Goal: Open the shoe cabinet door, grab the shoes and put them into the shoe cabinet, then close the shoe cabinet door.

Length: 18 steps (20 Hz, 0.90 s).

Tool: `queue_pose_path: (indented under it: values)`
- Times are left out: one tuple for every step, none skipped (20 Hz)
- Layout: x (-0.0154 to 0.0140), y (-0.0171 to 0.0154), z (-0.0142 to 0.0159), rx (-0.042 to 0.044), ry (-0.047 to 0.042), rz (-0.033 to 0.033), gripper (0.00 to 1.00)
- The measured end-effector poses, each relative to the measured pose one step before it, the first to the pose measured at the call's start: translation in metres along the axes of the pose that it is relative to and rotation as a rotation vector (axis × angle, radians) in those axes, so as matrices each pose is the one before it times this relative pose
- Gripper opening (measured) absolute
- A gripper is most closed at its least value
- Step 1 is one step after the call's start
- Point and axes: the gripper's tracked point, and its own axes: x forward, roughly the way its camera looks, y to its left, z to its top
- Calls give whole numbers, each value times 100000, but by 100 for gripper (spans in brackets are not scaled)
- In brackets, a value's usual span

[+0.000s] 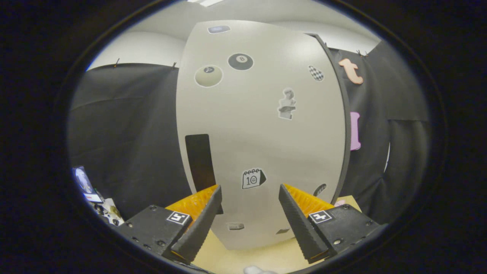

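The shoe cabinet (262, 125) is a tall white unit with stickers on its door, standing on a pale wooden surface just ahead of my fingers. Its door looks shut, with a dark rectangular handle slot (198, 160) near the left edge, just beyond my left finger (201, 219). My gripper (249, 190) is open, fingers spread wide with nothing between them, pointing at the lower part of the door. A small white tip of something (255, 270) shows below, between the finger bases; I cannot tell what it is.
The black booth cloth hangs on both sides of the cabinet. The pale wooden surface (247, 258) runs under the cabinet and toward me. Some small cluttered items (95, 194) lie low beyond the left finger.
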Motion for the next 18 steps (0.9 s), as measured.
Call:
queue_pose_path:
  values:
    - [760, -245, -225, -984, 1526, -1697, 99]
    - [301, -83, -148, -334, -183, -1071, 99]
    - [99, -106, 32, 685, -326, -907, 99]
    - [-180, -246, 159, 679, -1058, -740, 99]
    - [-266, -501, 332, 30, -782, -1523, 99]
    - [-519, -626, 404, -450, -840, -1584, 99]
    - [-689, -487, 310, -377, -727, -1464, 99]
    - [-862, -419, 278, 142, -788, -1086, 99]
    - [-836, -421, 246, 209, -579, -1230, 99]
    - [-876, -437, 250, 1, -786, -1214, 99]
    - [-933, -483, 170, -480, -381, -1466, 99]
    - [-1024, -431, 109, -292, -517, -1445, 99]
    - [-1061, -364, 64, -358, -329, -892, 99]
    - [-1106, -341, 5, -40, -341, -1051, 99]
    - [-1014, -527, -20, 46, -381, -1582, 99]
    - [-1077, -512, -118, 119, -71, -1162, 99]
    - [-997, -524, -121, 350, 49, -1523, 99]
    - [-1089, -628, -173, 307, 115, -1569, 99]
